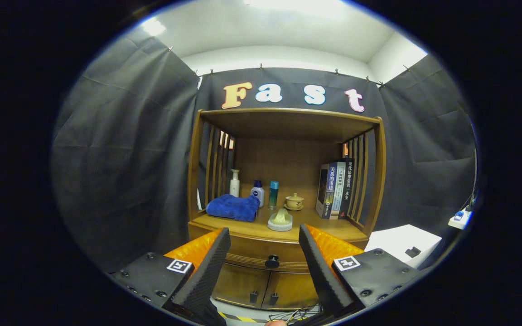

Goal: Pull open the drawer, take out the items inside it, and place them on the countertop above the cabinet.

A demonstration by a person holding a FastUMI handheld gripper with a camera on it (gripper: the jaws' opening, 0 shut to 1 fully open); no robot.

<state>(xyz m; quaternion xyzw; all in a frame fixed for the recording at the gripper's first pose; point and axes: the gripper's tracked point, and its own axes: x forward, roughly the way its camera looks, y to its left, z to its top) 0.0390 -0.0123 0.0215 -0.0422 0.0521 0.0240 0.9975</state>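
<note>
Fingers of the hand-held gripper [264,246] stand wide apart and level, holding nothing, aimed straight at a wooden cabinet [283,199]. Between the fingertips, a little beyond them, sits the dark knob [272,261] of the drawer [261,253], which is closed. On the bench [329,228] above lie a blue towel [233,207], a pale soap dish [280,220], three bottles [257,192], a small teacup [294,201] and upright books [335,183].

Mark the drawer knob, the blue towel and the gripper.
Drawer knob [272,261]: gripper view, on the round dark knob's face.
Blue towel [233,207]: gripper view, middle of the folded cloth on the countertop.
Gripper [264,240]: gripper view, midway between the open jaws, short of the knob.
</note>
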